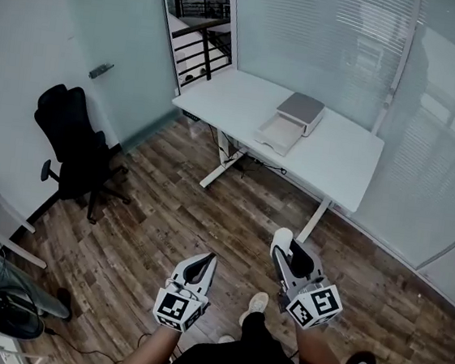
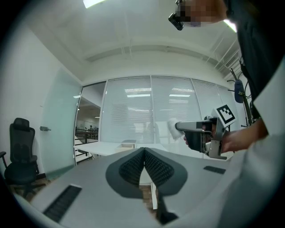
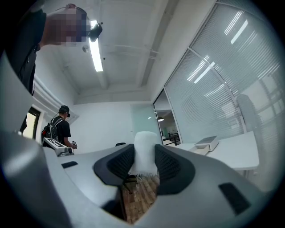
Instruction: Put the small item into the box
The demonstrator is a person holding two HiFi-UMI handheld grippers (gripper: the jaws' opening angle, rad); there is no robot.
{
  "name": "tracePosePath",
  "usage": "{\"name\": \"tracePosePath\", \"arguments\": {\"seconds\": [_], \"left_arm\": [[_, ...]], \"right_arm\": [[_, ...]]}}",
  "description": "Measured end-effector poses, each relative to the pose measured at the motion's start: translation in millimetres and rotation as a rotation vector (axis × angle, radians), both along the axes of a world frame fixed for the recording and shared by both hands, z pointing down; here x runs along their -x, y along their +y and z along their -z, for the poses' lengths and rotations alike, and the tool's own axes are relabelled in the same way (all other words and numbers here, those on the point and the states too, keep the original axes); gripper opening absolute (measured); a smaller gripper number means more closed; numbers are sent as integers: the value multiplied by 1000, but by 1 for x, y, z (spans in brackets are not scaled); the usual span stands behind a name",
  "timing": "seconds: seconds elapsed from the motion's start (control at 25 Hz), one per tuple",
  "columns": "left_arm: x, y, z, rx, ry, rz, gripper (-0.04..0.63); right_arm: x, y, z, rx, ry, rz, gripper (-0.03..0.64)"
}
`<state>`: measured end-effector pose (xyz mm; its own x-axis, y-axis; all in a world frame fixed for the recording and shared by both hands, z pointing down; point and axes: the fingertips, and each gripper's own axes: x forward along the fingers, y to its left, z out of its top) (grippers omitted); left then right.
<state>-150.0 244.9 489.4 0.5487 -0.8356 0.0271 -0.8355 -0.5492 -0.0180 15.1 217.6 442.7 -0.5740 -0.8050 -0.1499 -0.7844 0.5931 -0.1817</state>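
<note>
Small item: a soft white wad (image 3: 144, 153), fuzzy, with frayed threads along its lower edge. It stands upright between the pads of the right tool and pokes out past the tips.
Right tool: the right tool (image 1: 287, 253) is clenched on the small item. It has a smooth grey shell, black ribbed pads and a marker cube at the rear. It is held out in front of the person, roughly level, aimed toward 12 o'clock.
Left tool: the left tool (image 1: 204, 261) is just beside the right one, at its 9 o'clock, and aims the same way. Its ribbed pads are pressed together with nothing between them.
Arms: both forearms reach in from the bottom edge of the head view.
Box: the box (image 1: 301, 108) is white with a flat grey lid and a shallow open tray in front. It sits at 12 o'clock, well apart from both tools.
Surface: a white rectangular surface (image 1: 245, 97) on white legs, beside a glass wall with blinds.
Floor: a wood-plank floor (image 1: 207, 216) lies between the tools and the surface.
Surroundings: a black office chair (image 1: 73, 139) stands at 10 o'clock. In the right gripper view, another person (image 3: 60, 129) in a dark shirt stands at 9 o'clock.
</note>
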Motion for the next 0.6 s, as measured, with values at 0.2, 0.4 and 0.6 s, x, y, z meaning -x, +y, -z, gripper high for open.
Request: {"name": "tracePosePath", "arguments": {"seconds": [0.2, 0.4, 0.6], "left_arm": [[0, -38, -2, 1, -10, 8, 14], [2, -82, -1, 5, -7, 17, 13], [-7, -130, 0, 7, -7, 23, 13]], "right_arm": [[7, -41, 1, -18, 16, 29, 156], [12, -85, 5, -32, 12, 43, 156], [8, -134, 3, -26, 38, 56, 158]]}}
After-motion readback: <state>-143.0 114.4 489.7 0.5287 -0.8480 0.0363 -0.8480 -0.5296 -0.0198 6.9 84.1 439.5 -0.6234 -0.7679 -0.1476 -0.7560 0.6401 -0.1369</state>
